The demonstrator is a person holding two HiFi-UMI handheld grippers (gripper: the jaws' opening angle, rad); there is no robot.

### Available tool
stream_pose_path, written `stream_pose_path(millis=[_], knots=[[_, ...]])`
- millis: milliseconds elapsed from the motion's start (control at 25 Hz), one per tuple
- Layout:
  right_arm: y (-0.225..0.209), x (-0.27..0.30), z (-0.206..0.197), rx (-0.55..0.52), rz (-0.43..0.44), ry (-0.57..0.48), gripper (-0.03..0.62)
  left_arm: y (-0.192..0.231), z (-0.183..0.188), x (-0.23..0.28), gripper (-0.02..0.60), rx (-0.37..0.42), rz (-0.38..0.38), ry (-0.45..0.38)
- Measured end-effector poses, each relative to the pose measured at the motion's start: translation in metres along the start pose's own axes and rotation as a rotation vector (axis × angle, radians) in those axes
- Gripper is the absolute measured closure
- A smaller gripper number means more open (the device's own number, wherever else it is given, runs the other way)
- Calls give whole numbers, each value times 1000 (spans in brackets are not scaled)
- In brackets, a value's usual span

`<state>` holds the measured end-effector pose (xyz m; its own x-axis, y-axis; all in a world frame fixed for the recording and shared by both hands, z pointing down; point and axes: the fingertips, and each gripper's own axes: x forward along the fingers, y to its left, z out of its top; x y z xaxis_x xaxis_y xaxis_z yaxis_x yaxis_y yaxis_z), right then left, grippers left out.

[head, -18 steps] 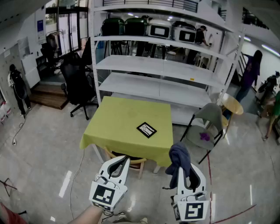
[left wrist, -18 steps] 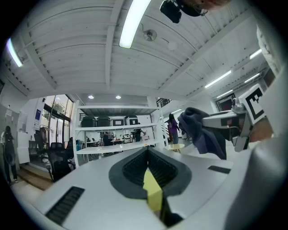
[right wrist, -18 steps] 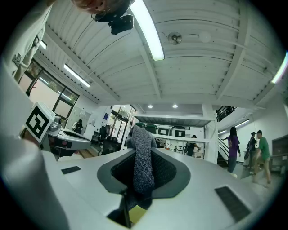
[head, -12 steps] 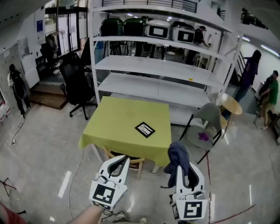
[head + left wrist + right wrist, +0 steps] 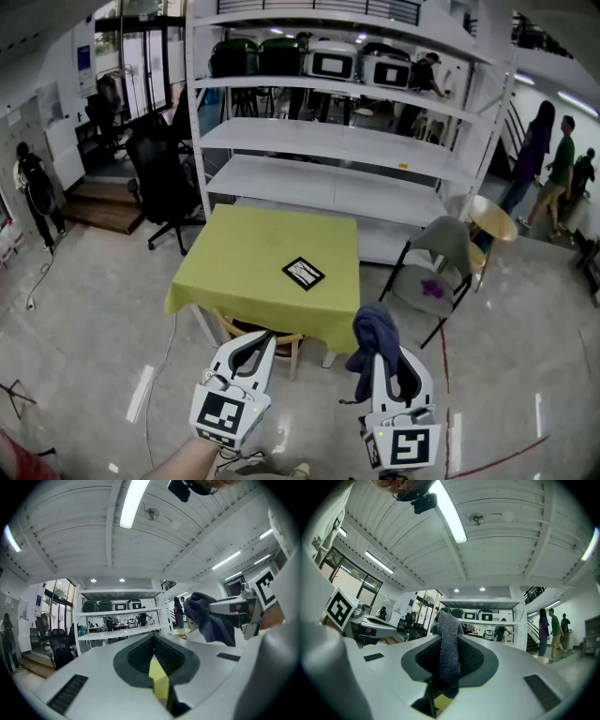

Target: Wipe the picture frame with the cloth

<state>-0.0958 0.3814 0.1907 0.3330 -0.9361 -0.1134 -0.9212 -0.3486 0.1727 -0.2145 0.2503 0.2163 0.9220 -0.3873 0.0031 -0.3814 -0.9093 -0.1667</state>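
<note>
A small black picture frame (image 5: 303, 273) lies flat on the yellow-green table (image 5: 253, 272), towards its near right side. In the head view both grippers hover over the floor, short of the table's near edge. My right gripper (image 5: 386, 358) is shut on a dark blue-grey cloth (image 5: 374, 336), which bunches up over its tips; the cloth (image 5: 449, 641) runs down between the jaws in the right gripper view. My left gripper (image 5: 255, 344) is shut with nothing in it, jaws pressed together (image 5: 153, 657). The cloth (image 5: 211, 616) also shows at the right of the left gripper view.
A large white shelf rack (image 5: 337, 141) with dark appliances on top stands behind the table. A grey folding chair (image 5: 436, 272) and a round wooden stool (image 5: 492, 223) are to the right, a black office chair (image 5: 164, 178) to the left. People walk at far right.
The table and frame have shifted slightly left and up in the head view. Both grippers keep their hold and place. People at the far right have moved.
</note>
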Motion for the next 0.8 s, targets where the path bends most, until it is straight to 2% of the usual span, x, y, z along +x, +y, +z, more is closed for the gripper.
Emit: stream_pose_path(millis=[400,800], knots=[[-22,-16,-9,15,33,-6,510,-37,0,10,577,11,21,17],[-37,11,-28,5,44,14,509,-31,-12,43,577,1,30,21]])
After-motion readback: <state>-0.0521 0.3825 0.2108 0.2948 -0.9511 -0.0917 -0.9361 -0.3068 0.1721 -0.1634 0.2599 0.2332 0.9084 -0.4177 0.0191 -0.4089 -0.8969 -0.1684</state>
